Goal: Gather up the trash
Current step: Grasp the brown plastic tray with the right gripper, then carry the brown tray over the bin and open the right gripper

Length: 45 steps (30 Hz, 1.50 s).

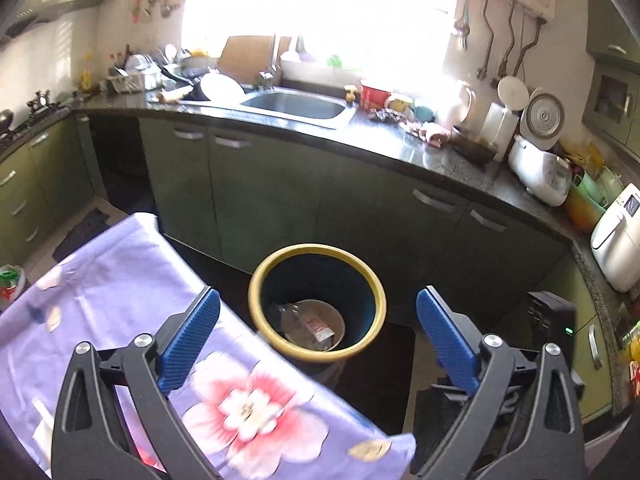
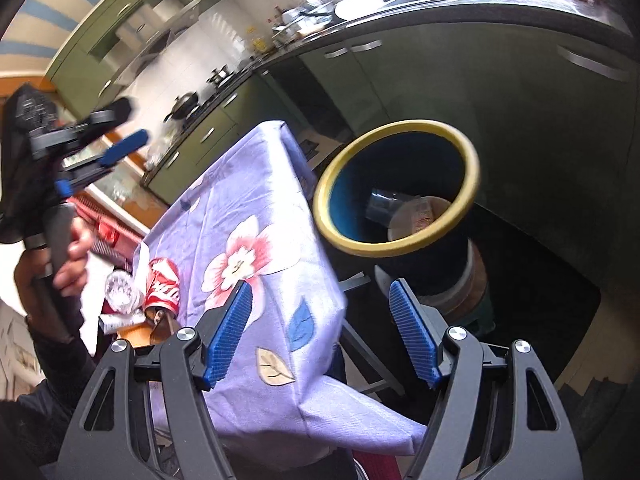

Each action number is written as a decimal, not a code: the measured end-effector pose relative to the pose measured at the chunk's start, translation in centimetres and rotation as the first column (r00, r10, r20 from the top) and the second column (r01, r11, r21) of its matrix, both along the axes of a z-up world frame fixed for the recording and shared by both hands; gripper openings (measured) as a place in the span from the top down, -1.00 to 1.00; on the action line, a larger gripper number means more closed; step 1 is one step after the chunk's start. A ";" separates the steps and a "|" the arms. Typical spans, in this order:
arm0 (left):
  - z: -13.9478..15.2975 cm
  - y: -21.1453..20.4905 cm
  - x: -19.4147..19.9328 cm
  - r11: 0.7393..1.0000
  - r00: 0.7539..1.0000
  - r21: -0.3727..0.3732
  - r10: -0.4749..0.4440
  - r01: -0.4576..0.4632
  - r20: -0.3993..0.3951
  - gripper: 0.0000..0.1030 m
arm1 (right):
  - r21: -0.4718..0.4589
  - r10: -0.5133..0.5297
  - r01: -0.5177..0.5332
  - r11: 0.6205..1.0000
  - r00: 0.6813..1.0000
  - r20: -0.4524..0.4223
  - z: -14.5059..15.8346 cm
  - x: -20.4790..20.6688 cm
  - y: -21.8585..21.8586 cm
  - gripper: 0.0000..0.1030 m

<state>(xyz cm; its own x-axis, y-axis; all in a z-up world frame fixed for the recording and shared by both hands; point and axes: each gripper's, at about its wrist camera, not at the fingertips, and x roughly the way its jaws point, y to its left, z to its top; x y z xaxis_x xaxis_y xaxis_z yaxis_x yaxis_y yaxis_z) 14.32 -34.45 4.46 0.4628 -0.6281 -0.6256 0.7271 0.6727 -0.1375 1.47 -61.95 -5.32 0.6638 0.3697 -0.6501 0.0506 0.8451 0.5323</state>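
Note:
A dark blue trash bin with a yellow rim point(image 1: 256, 298) stands on the floor beside the table; it also shows in the right wrist view point(image 2: 472, 160). Inside lie a paper bowl point(image 1: 334, 312), a clear wrapper and a small carton. My left gripper point(image 1: 318, 322) is open and empty, above the bin; it also shows in the right wrist view point(image 2: 124, 124), held high over the table. My right gripper point(image 2: 320, 320) is open and empty over the table's corner. A crushed red can point(image 2: 162, 282), a clear plastic cup point(image 2: 120, 292) and other scraps lie on the table's left part.
The table carries a purple flowered cloth point(image 1: 120, 280), also in the right wrist view point(image 2: 248, 208). Green cabinets point(image 1: 272, 192) and a dark counter with a sink point(image 1: 296, 104) run behind the bin. A black box point(image 1: 554, 316) stands at right. A dark mat lies under the bin.

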 end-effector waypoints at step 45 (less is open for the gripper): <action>-6.4 33.2 -8.8 0.800 0.800 -0.052 0.592 -0.598 -0.094 -0.87 | -0.316 0.406 -0.414 0.853 0.909 -0.094 -0.5 6.5 20.2 0.90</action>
<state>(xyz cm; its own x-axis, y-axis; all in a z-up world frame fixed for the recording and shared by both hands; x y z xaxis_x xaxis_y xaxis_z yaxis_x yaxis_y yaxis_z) 5.53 -1.25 -1.94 0.7182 -0.2893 -0.6329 0.1731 0.9552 -0.2401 7.95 -41.71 -5.82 0.4816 0.3729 -0.7931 -0.3296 0.9156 0.2303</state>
